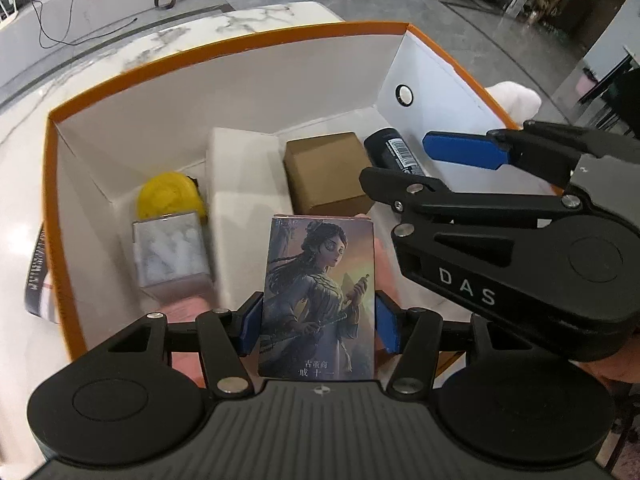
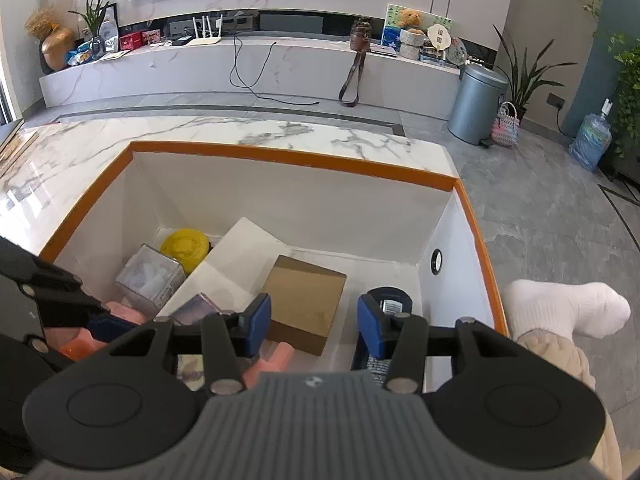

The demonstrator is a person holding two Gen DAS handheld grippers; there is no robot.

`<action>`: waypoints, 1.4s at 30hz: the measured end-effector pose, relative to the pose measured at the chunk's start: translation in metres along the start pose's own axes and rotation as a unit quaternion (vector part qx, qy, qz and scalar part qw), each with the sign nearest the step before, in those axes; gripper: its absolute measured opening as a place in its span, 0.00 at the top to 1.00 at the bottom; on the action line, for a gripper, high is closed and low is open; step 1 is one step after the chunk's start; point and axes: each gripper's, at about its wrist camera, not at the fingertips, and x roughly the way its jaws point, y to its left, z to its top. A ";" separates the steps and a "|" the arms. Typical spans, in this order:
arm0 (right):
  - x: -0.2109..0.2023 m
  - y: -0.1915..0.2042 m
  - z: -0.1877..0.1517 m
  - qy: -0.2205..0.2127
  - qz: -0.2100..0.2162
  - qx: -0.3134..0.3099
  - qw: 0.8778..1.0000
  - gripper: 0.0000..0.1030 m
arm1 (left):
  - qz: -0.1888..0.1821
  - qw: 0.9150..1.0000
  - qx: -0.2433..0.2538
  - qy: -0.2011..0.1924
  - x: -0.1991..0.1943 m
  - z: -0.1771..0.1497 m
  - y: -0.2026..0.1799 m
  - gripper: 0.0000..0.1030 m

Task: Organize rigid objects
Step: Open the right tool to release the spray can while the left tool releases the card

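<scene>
My left gripper (image 1: 318, 320) is shut on an illustrated card box (image 1: 320, 288), held upright over the near part of an orange-rimmed white box (image 1: 224, 46). Inside lie a yellow round item (image 1: 170, 196), a marble-patterned cube (image 1: 172, 248), a white box (image 1: 244, 172), a brown carton (image 1: 324, 168) and a dark can (image 1: 384, 140) with a barcode. My right gripper (image 2: 314, 322) stands open low inside the box. Nothing sits between its pads. The dark can (image 2: 390, 300) lies just beside its right finger, and the brown carton (image 2: 308, 300) is behind the gap. The right gripper (image 1: 394, 160) also shows in the left wrist view.
The orange-rimmed box (image 2: 280, 156) stands on a marble tabletop (image 2: 200, 132). A pink object (image 2: 276, 356) lies on the box floor near my fingers. A person's white-socked foot (image 2: 560, 308) is just outside the right wall. A grey bin (image 2: 476, 104) stands on the floor beyond.
</scene>
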 end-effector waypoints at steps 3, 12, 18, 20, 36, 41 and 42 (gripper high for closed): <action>0.000 -0.002 0.000 -0.001 -0.001 0.007 1.000 0.53 | -0.010 1.000 0.002 0.000 0.001 0.002 -0.004 0.37; 0.001 -0.006 -0.001 0.000 -0.007 0.017 1.000 0.53 | 0.013 0.999 0.030 -0.017 -0.002 0.006 -0.016 0.37; 0.003 -0.017 0.000 0.001 -0.012 0.040 0.999 0.53 | 0.054 0.997 0.025 -0.044 -0.013 0.013 -0.006 0.37; 0.003 -0.019 0.000 0.003 -0.012 0.044 0.999 0.53 | 0.051 0.998 0.016 -0.039 -0.010 0.015 -0.002 0.37; 0.006 -0.016 -0.002 0.001 0.001 0.038 0.999 0.48 | 0.067 0.997 0.014 -0.036 -0.005 0.011 0.000 0.29; 0.005 -0.013 -0.003 -0.001 -0.003 0.034 0.999 0.43 | 0.100 0.992 0.035 -0.070 -0.021 0.003 -0.003 0.29; 0.005 -0.013 -0.003 -0.002 -0.002 0.033 0.999 0.42 | 0.105 0.991 0.037 -0.076 -0.025 0.001 -0.002 0.29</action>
